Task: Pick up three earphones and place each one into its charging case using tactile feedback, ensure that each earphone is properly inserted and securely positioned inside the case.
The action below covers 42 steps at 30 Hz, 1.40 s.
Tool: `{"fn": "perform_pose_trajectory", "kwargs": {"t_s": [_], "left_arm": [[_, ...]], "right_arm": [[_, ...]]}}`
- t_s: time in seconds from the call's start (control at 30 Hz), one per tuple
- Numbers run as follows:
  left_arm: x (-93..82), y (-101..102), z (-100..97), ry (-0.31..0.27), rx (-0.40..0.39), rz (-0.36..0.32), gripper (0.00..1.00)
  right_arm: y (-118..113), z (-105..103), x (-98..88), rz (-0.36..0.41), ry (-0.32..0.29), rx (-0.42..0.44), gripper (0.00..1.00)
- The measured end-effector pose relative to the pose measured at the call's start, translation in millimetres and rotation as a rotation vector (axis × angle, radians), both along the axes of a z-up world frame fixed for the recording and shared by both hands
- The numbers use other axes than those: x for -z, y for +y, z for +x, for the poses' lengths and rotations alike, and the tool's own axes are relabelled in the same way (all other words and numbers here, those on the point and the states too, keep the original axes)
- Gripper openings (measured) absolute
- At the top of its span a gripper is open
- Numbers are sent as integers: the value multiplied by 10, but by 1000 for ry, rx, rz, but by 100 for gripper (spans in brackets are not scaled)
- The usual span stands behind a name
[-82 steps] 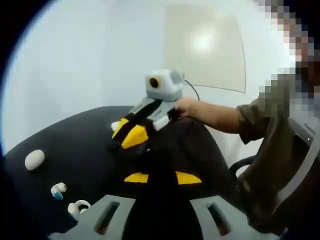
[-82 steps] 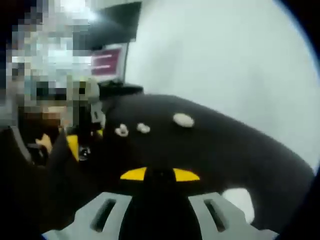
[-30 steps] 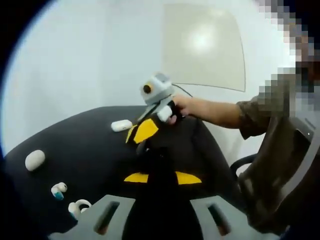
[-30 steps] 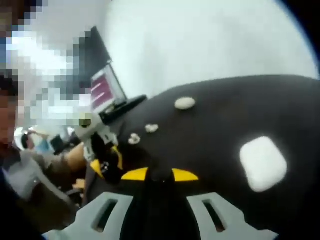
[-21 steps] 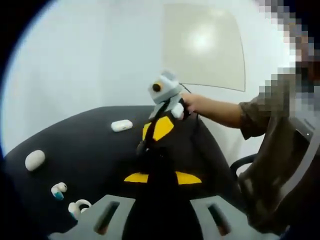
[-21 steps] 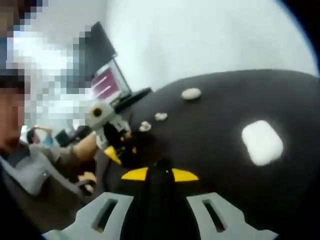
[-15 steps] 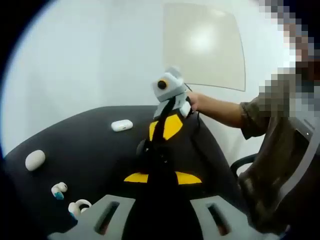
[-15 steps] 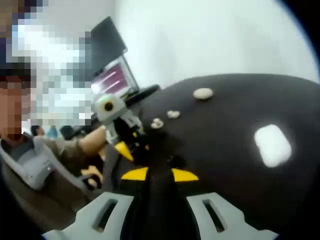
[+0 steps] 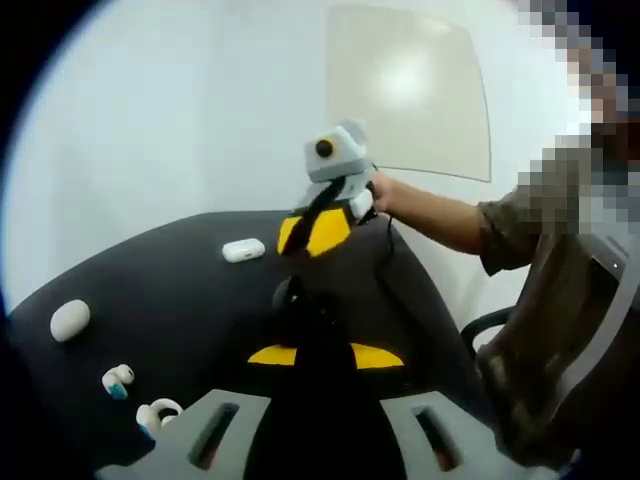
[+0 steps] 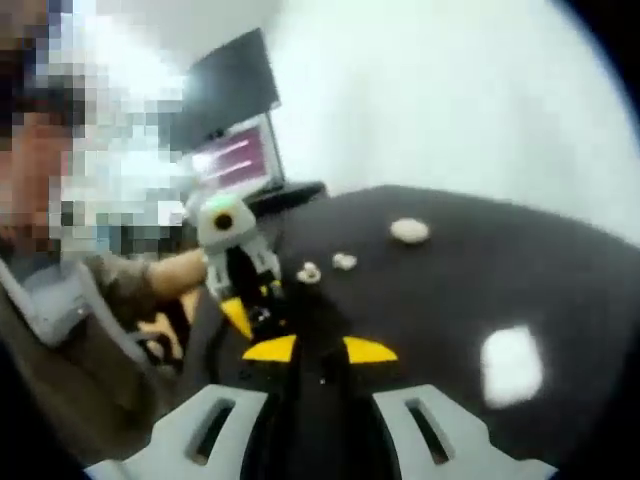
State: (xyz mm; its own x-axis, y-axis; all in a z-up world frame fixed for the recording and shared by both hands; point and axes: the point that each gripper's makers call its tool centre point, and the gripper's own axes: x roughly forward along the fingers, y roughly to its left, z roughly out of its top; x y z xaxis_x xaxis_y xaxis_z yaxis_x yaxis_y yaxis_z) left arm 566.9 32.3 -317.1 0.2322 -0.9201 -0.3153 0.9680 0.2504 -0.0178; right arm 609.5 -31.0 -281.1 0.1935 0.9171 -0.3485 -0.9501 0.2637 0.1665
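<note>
Both grippers hover over the black table (image 9: 180, 290), jaws pressed together on nothing, earphones (image 9: 117, 379) and case (image 9: 244, 250) still unpicked.

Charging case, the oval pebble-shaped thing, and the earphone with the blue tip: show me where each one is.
charging case (image 9: 244, 250), left gripper view, middle of its lid
oval thing (image 9: 69, 320), left gripper view, its rounded top
earphone (image 9: 116, 380), left gripper view, its white body

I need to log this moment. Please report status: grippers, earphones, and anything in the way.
Both grippers shut, holding nothing. Right gripper raised above the table. Two earphones and two white cases lie untouched. Nothing in the way.
</note>
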Motion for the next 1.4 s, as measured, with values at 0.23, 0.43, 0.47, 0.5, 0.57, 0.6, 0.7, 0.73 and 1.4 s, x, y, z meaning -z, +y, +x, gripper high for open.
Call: {"fn": "perform_pose_trajectory", "kwargs": {"t_s": [0.23,0.43,0.47,0.5,0.57,0.6,0.7,0.73,1.4], "left_arm": [[3,-5,-5,1,3,0,15],[4,-10,-9,1,4,0,15],[5,-10,-10,0,4,0,15],[5,-11,-12,0,4,0,15],[5,-12,-13,0,4,1,15],[6,-13,-13,-1,4,1,15],[6,-14,-13,-1,2,2,15],[6,-14,-13,-2,2,2,15],[8,-16,-12,4,7,1,15]], "right_arm": [[-47,-48,243,-74,132,17,14],[16,-216,415,-158,115,-47,14],[52,-249,421,-161,110,-57,14],[82,-294,405,-157,102,-82,14],[146,-417,377,-148,112,-143,14],[178,-484,354,-138,115,-177,14],[159,-415,257,-118,62,-166,14],[137,-344,202,-89,68,-134,14],[267,14,395,-119,114,-89,13]]}}
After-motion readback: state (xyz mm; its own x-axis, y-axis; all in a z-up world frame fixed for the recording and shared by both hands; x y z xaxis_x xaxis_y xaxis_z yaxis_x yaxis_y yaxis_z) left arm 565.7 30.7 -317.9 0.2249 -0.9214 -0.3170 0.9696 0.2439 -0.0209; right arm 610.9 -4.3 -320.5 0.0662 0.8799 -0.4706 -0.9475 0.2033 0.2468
